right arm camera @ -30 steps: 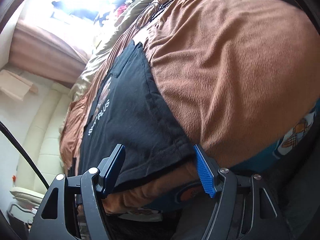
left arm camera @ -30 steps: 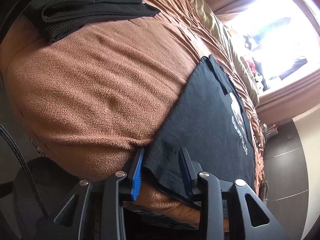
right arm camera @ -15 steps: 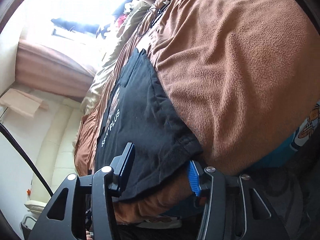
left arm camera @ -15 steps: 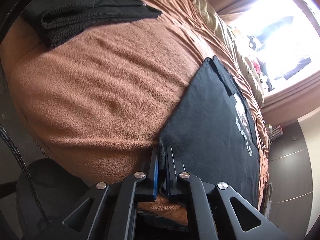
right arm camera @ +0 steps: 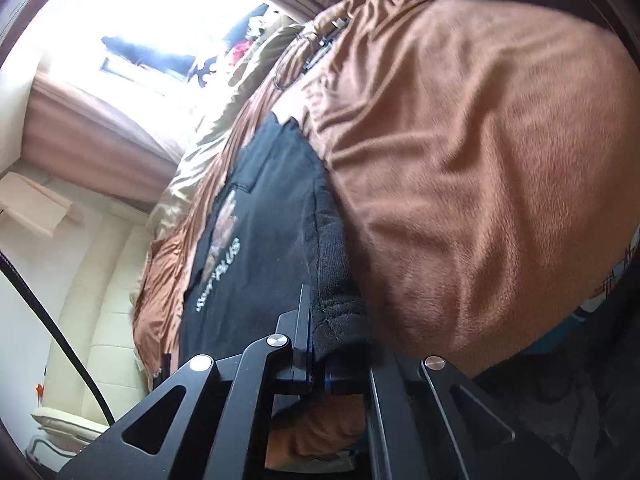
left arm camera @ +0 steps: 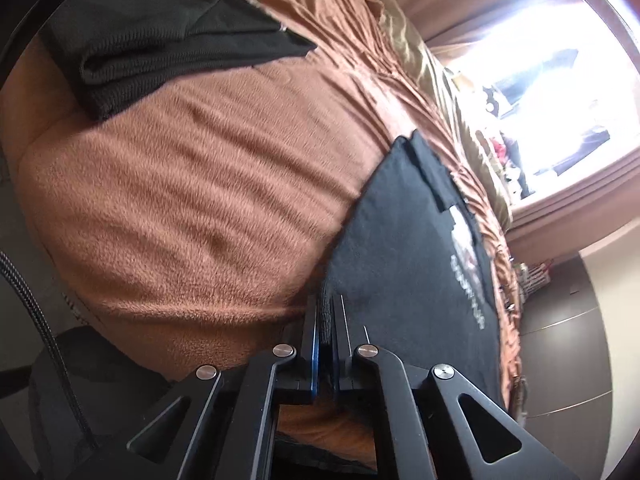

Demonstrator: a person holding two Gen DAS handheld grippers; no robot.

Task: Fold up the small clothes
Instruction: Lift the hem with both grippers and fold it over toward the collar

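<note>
Fingers of left gripper and right gripper both clamped tight on black T-shirt hem.

We see left gripper clamped tight on the black T-shirt hem corner; right gripper pinching its opposite hem corner, both angled down.

Right gripper had just clamped down on the black shirt's corner, on that brown blanket.
</note>
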